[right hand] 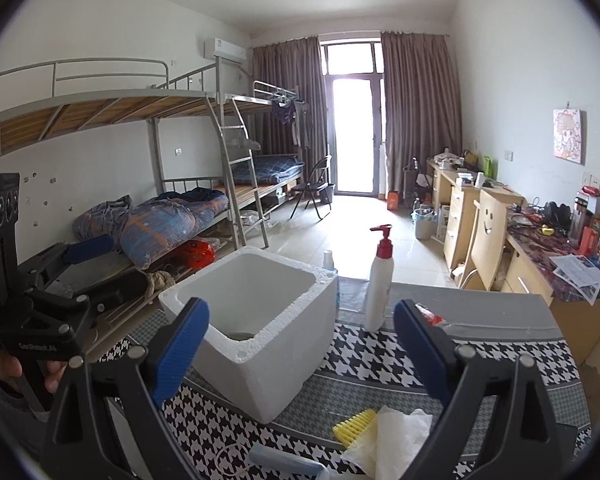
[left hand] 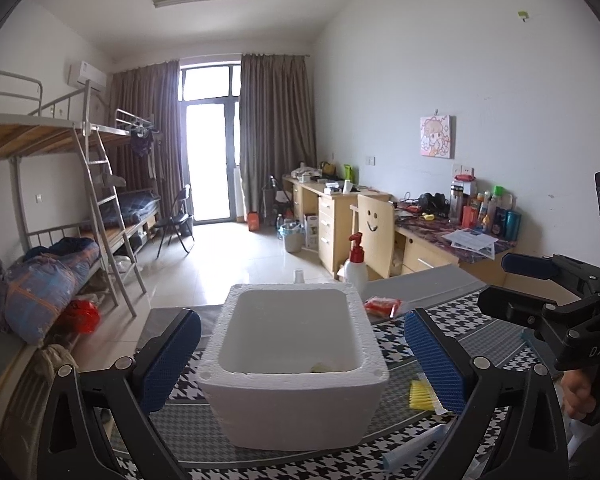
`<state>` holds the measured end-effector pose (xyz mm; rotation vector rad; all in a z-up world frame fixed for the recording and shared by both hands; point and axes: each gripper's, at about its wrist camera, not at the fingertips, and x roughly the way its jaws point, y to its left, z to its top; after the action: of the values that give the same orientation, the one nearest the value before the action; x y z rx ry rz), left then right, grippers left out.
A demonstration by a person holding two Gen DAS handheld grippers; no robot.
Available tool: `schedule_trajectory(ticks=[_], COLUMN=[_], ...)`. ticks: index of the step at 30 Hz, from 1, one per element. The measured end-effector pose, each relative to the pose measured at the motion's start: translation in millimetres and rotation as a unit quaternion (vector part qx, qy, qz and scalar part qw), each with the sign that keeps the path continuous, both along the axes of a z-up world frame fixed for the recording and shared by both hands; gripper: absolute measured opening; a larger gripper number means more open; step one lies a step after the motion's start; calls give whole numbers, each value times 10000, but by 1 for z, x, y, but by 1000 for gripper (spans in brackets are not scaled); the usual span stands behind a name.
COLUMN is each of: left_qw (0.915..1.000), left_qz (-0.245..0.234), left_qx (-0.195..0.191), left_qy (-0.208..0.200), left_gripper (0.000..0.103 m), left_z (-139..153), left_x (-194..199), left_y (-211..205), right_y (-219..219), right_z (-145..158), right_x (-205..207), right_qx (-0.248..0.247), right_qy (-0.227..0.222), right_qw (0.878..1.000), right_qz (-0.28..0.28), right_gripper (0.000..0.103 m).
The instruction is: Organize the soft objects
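Note:
A white foam box stands on the houndstooth cloth, also in the right wrist view; something small and pale lies on its floor. My left gripper is open and empty, its blue pads either side of the box. My right gripper is open and empty, above the cloth to the right of the box. A crumpled white tissue and a yellow comb-like brush lie below it. The brush and a pale blue tube show in the left view. A red packet lies behind the box.
A white pump bottle with a red top stands behind the box, beside a small white cup. The table's far edge is grey. Beyond are bunk beds, a chair and cluttered desks.

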<state>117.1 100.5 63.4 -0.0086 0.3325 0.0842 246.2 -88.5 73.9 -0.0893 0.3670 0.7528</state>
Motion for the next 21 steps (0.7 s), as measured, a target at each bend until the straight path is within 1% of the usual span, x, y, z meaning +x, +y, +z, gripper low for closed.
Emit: schedule_trajectory(ticks=[8, 16, 21], left_qw=[9999, 9994, 9991], left_qz=[-161, -311, -404], left_qx=[7, -143, -109], left_qy=[13, -76, -66], left_gripper=[102, 102, 102], left_z=[-2, -6, -9], left_x=[-5, -10, -12], left_y=[-6, -12, -18], right_y=[-6, -17, -27], right_z=[0, -3, -6], right_x=[-8, -12, -16], right_qx=[39, 42, 44], right_qy=[-105, -139, -176], right_qw=[9999, 9993, 9986], right_qz=[-118, -349, -491], right_gripper=[96, 96, 96])
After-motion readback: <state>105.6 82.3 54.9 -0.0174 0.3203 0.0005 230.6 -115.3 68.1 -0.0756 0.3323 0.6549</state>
